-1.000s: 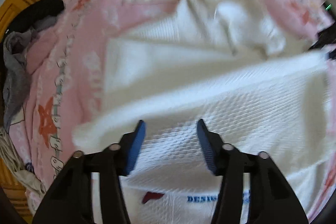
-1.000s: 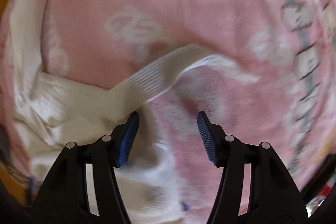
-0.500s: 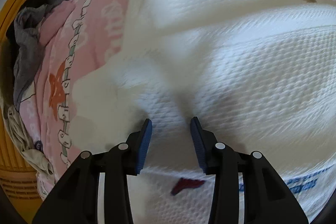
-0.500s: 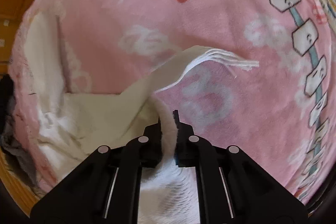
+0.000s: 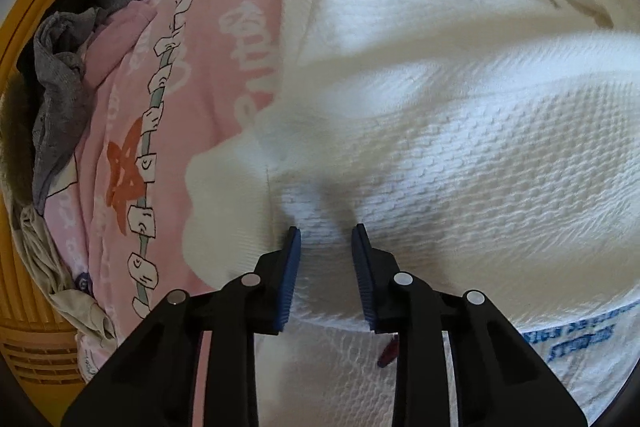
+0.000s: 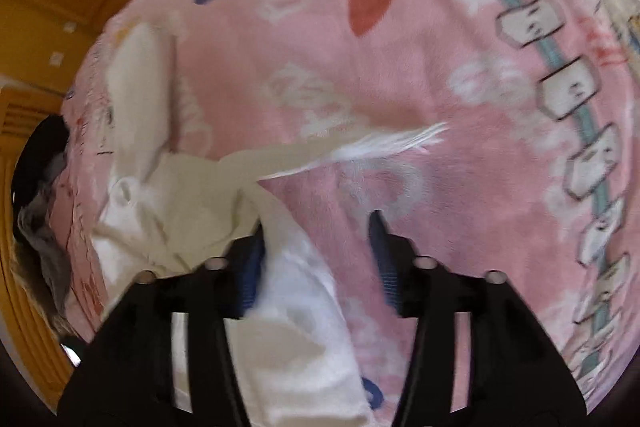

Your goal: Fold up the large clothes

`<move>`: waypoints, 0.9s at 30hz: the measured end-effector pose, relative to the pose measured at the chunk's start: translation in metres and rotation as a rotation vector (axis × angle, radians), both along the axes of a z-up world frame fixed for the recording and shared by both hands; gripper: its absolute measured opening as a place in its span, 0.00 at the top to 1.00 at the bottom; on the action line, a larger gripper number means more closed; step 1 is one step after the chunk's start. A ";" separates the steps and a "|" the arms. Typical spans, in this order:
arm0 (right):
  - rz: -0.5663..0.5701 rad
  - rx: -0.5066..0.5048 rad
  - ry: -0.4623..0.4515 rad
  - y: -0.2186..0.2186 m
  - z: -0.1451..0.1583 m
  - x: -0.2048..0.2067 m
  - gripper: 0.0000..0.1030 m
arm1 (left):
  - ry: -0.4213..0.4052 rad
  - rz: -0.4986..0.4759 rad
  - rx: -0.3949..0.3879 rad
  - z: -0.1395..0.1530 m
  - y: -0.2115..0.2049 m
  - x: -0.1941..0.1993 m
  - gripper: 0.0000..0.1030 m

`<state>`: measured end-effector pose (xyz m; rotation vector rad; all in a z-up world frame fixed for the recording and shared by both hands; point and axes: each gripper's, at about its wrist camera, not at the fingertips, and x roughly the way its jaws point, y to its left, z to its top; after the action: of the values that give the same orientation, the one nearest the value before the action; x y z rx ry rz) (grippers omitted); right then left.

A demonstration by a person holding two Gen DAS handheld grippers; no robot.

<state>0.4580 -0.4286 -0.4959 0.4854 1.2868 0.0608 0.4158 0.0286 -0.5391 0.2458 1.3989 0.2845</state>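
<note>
Lying on pink blanket (image 6: 460,187), white garment (image 5: 460,155); jaws apart.

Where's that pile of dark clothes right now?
In the left wrist view, the dark clothes are heaped at the far left edge of the pink blanket, against the wooden wall, well left of the white garment.

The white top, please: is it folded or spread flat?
Partly folded: white top has one layer doubled over its printed layer on the blanket.
</note>
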 end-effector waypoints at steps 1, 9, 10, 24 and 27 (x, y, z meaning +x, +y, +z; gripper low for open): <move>-0.002 -0.002 -0.015 -0.002 0.006 -0.003 0.45 | -0.006 0.002 0.000 0.004 0.001 0.001 0.74; -0.063 -0.002 -0.072 0.013 0.029 0.047 0.44 | -0.181 -0.091 0.039 0.064 -0.018 0.014 0.50; -0.060 0.004 -0.077 0.026 0.029 0.054 0.43 | -0.197 -0.117 0.016 0.070 -0.028 0.021 0.50; 0.183 -0.106 -0.120 0.197 0.035 0.207 0.39 | -0.200 0.019 -0.357 0.033 -0.067 0.168 0.46; 0.212 -0.182 -0.127 0.216 0.027 0.227 0.36 | -0.208 0.078 -0.485 0.025 -0.054 0.215 0.46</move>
<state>0.6850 -0.2126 -0.4693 0.1850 1.2019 0.1488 0.6308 -0.0257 -0.5141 -0.2335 1.2304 0.0271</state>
